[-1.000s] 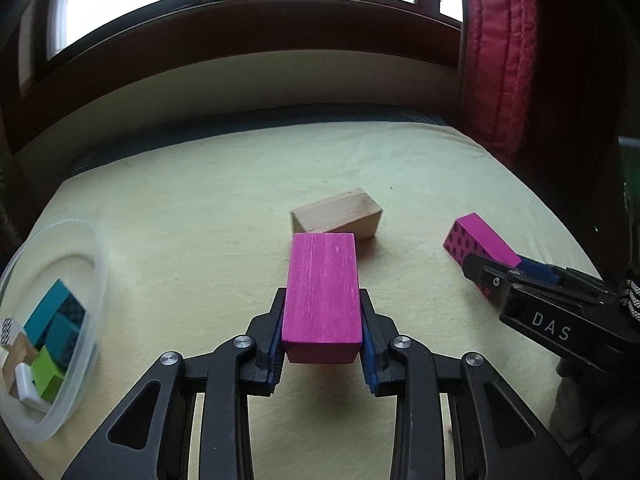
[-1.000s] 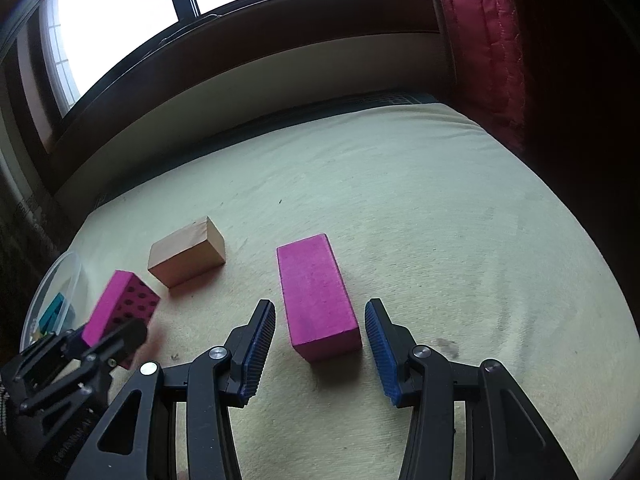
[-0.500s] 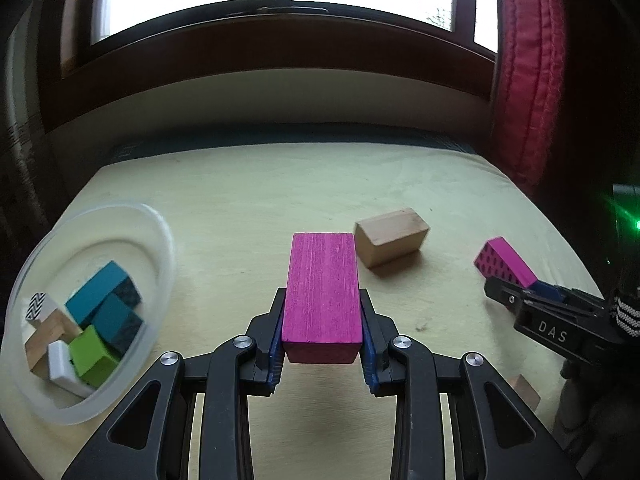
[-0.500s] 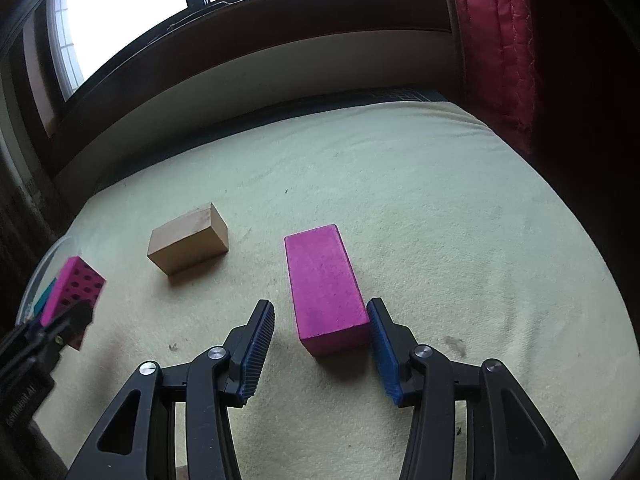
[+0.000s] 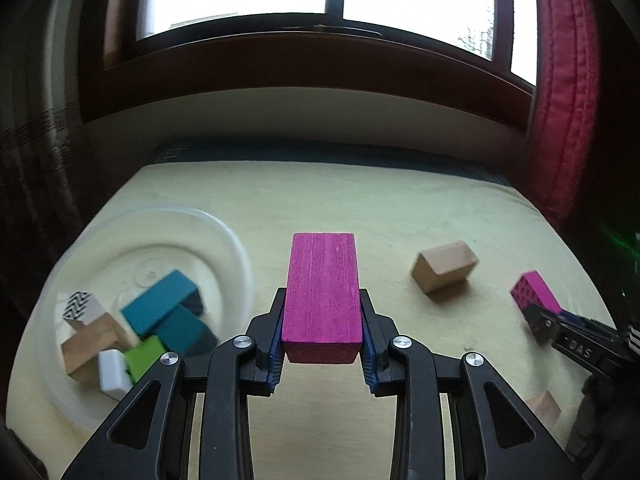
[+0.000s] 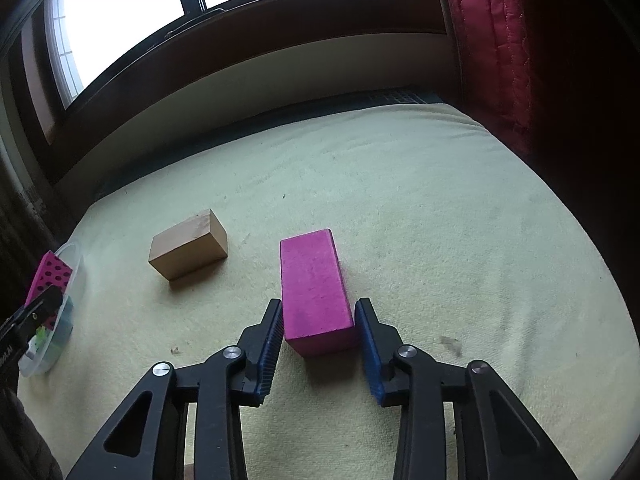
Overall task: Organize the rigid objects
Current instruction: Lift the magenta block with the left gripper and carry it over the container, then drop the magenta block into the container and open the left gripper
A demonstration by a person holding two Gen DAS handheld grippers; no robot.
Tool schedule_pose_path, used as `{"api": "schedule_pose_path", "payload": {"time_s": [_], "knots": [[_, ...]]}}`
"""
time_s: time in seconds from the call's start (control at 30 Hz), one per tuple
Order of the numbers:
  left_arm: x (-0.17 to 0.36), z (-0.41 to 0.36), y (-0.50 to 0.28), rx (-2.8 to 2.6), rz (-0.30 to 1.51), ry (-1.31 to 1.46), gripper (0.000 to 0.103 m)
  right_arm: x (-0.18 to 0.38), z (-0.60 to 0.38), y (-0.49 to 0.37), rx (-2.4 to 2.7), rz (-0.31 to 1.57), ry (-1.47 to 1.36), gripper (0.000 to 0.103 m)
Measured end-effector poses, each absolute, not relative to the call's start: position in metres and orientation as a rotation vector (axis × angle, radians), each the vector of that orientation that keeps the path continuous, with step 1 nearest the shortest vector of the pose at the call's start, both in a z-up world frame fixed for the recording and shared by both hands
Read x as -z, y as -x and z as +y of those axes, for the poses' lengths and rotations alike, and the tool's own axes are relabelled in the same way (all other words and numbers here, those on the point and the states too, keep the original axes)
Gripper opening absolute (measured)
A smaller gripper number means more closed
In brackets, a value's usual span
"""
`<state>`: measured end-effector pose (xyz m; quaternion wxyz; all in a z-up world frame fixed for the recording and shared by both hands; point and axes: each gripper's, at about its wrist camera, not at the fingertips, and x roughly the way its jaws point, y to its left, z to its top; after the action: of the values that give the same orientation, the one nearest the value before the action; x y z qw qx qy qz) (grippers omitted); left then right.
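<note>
My left gripper (image 5: 321, 292) is shut on a magenta block (image 5: 320, 296) and holds it in the air, just right of the clear bowl (image 5: 236, 256). In the right wrist view that same gripper (image 6: 42, 302) and its dotted block (image 6: 50, 276) hover at the bowl's rim (image 6: 78, 264). A second magenta block (image 6: 314, 288) lies flat on the yellow cloth. My right gripper (image 6: 318, 302) is open, with one finger close on each side of this block. A tan block (image 6: 188, 242) lies to its left.
The bowl holds several blocks, among them teal (image 5: 160, 306), green (image 5: 144, 358) and a zigzag-patterned one (image 5: 78, 306). A small tan block (image 5: 542, 408) lies near the right gripper (image 5: 538, 318). A window sill runs behind and a red curtain (image 5: 564, 112) hangs at the right.
My left gripper has swung left with its magenta block, bringing the bowl well into view. The right gripper's fingers have drawn in closer around the lying magenta block.
</note>
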<state>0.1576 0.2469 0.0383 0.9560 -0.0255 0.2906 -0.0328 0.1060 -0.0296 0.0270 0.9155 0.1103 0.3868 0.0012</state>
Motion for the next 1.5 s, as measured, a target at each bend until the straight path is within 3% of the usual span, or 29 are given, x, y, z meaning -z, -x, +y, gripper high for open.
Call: {"api": "schedule_pose_path", "payload": {"time_s": [0.67,1.27,1.4,1.5], "knots": [[-0.039,0.340,-0.158,-0.163,0.559,0.121,0.032,-0.029,-0.032,-0.103,-0.002,0.778,-0.242,0.036],[-0.034,0.355,-0.160,-0.226,0.564,0.144,0.032,-0.029,-0.031,-0.103,0.000,0.780,-0.243,0.036],[-0.034,0.359,-0.158,-0.242,0.560,0.153,0.038,-0.029,-0.032,-0.103,0.000,0.781,-0.244,0.036],[-0.034,0.360,-0.158,-0.247,0.559,0.161,0.055,-0.029,-0.032,-0.103,0.000,0.781,-0.243,0.036]]}}
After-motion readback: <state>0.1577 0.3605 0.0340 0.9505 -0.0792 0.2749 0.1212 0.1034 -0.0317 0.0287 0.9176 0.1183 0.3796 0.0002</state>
